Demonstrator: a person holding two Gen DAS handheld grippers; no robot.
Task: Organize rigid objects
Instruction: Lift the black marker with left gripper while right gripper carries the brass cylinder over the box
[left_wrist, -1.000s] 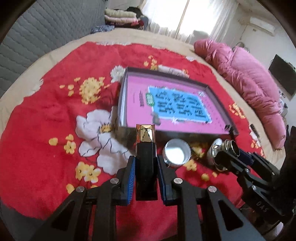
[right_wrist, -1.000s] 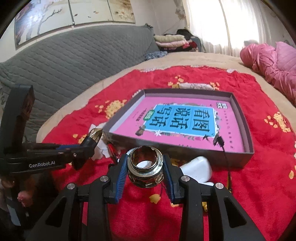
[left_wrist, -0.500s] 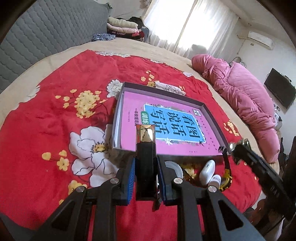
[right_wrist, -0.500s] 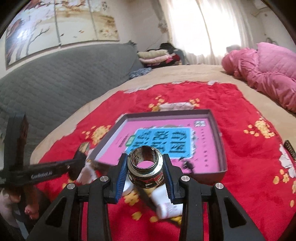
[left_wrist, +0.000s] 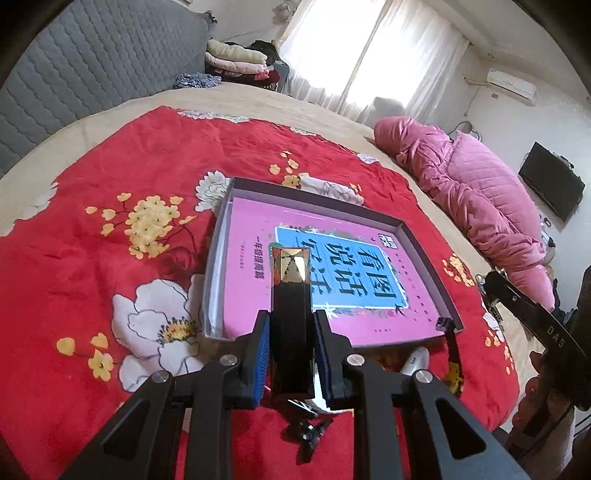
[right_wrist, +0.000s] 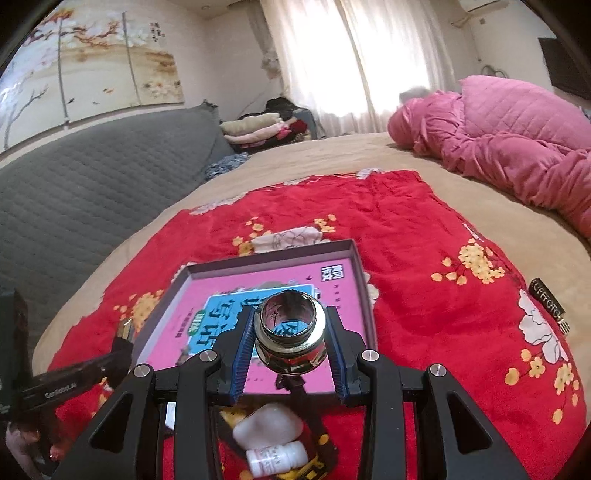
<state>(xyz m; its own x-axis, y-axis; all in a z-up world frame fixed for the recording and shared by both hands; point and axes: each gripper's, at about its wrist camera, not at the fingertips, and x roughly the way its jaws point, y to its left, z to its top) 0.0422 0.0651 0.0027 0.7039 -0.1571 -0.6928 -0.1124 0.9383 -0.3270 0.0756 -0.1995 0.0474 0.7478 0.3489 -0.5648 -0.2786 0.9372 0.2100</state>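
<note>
- Left tongs (left_wrist: 291, 354): clamped on a black lipstick tube (left_wrist: 290, 332) w/ faceted gold cap; blue pads press both sides. Tube points away from cam, gold end up over the near-left part of the tray.
- Right tongs (right_wrist: 290, 354): clamped on a shiny metal ring fitting (right_wrist: 291, 332), open bore facing cam. It hangs above the near edge of the tray; book's blue print shows in its lower rim.
- Tray (left_wrist: 218, 258): shallow, dark grey walls, sits on red floral blanket (left_wrist: 74, 258) spread over the bed. Inside lies a pink book (left_wrist: 251, 236) w/ blue title panel, flat, filling most of the floor.
- Near edge of tray, outside it, on blanket: white case (right_wrist: 267, 424) and small white bottle (right_wrist: 277, 458) on its side, touching or nearly so, just near of tray wall. In left view only a bit of the white case shows behind the tongs.
- Small black clip-like bit (left_wrist: 308, 432) on blanket under the left tongs; can't tell what it is.
- Dark strap w/ yellow piece (left_wrist: 452, 354) hangs off tray's near-right corner.
- Dark gold-lettered item (right_wrist: 546, 299) far right on blanket, well apart from tray.
- Pink quilt (right_wrist: 517, 140) bunched at far right of bed; folded clothes (right_wrist: 258, 129) at far end by grey headboard.
</note>
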